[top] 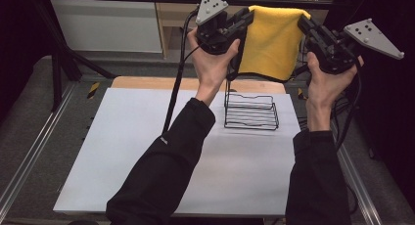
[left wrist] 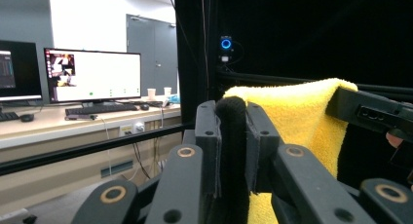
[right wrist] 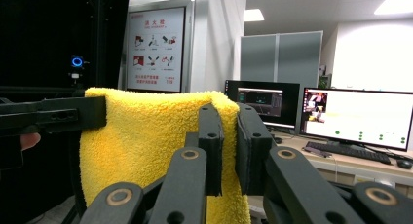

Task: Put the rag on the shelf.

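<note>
Each claw, left [top: 247, 17] and right [top: 304, 23], pinches a top corner of the soft, light yellow towel [top: 270, 41], which drapes limply.

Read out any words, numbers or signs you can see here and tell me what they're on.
Wall poster: a red heading and captions under small pictures, too small to read.
Monitors: screen content, too blurred to read.
Sleeve: a small white mark, unreadable.
Yellow cloth, wire rack, both grippers: no text.
</note>
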